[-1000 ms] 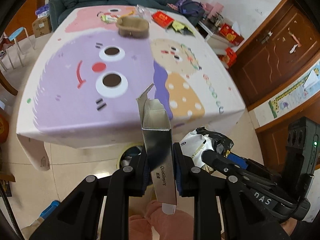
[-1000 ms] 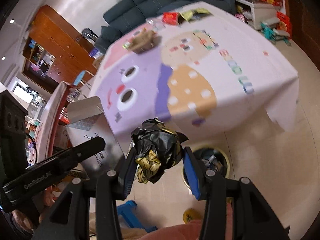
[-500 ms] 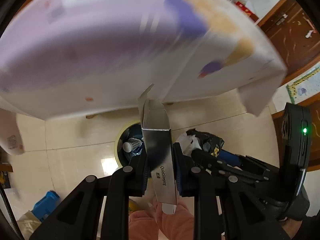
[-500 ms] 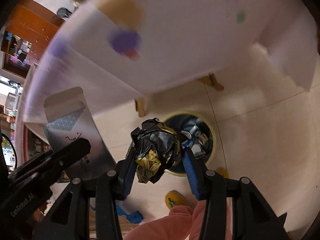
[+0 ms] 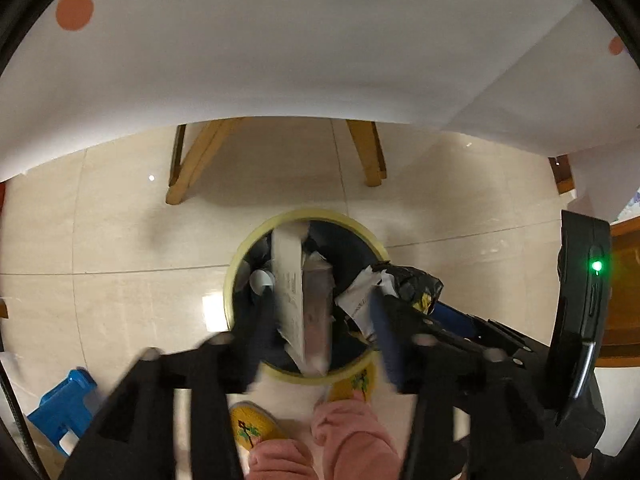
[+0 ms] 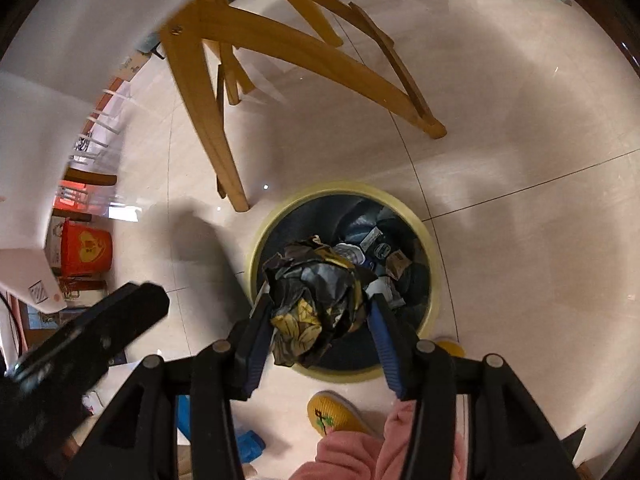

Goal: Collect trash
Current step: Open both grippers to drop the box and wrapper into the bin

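1. Both grippers hang over a round dark waste bin with a pale yellow rim (image 6: 434, 276), which stands on the cream tiled floor (image 6: 520, 200) just past the hanging edge of the white tablecloth (image 5: 320, 60) and near the wooden table legs (image 6: 224, 140).
2. The left gripper (image 5: 320, 316) has its jaws spread, and they have just been opening. The long silver cardboard carton with an open flap (image 5: 304, 300) lies between them but looks free of the pads, tipping down through the bin's mouth. I judge it released, or about to drop.
3. The right gripper (image 6: 316, 320) has its blue-padded fingers (image 6: 384, 340) on either side of a crumpled black and gold foil wrapper (image 6: 316, 300). The left pad touches the wad; whether the right pad still presses on it I cannot tell. The jaws have just been opening slightly, and the wrapper sits between them, right above the bin opening.
4. The bin already holds other rubbish: a small white cup, scraps of packaging and paper.
5. Progress, as I read it: this delivery is almost done. The carton is going in, and the wrapper needs only a wider release.
6. What remains on the table cannot be seen from here, so further trips may be needed.
7. The person's yellow slippers (image 5: 256, 428) stand at the bin's near edge.
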{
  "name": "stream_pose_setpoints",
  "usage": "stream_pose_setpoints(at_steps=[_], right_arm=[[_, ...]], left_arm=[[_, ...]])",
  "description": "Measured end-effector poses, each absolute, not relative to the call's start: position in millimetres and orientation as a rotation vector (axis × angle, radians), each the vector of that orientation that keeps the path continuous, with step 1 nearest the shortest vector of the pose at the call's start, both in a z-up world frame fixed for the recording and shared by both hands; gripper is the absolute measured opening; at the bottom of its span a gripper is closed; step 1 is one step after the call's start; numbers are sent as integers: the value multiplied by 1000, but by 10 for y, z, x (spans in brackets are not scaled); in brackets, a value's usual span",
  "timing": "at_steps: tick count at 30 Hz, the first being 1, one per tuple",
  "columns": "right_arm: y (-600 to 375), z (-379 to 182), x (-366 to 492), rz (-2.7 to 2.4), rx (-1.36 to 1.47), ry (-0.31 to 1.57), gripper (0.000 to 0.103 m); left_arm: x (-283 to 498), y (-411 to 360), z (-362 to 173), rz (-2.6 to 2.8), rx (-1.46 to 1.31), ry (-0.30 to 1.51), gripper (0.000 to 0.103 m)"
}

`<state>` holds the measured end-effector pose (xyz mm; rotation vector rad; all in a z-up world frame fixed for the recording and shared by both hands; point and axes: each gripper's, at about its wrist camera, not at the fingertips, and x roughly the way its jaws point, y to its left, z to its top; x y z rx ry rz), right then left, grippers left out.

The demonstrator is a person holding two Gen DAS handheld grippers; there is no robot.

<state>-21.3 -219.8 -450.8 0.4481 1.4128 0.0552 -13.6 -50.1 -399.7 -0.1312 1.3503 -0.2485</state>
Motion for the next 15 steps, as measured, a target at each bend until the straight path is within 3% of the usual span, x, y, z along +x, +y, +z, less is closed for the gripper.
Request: stream_pose_setpoints(at_steps=[4, 15], right_arm=[[-2213, -4563, -152, 40, 445, 1412, 51], [-2296, -4355, -193, 25, 442, 1362, 54]], left_arm=[[-142, -522, -4047, -218, -117, 1334, 67], [-92, -484, -3811, -128, -82, 1287, 70]])
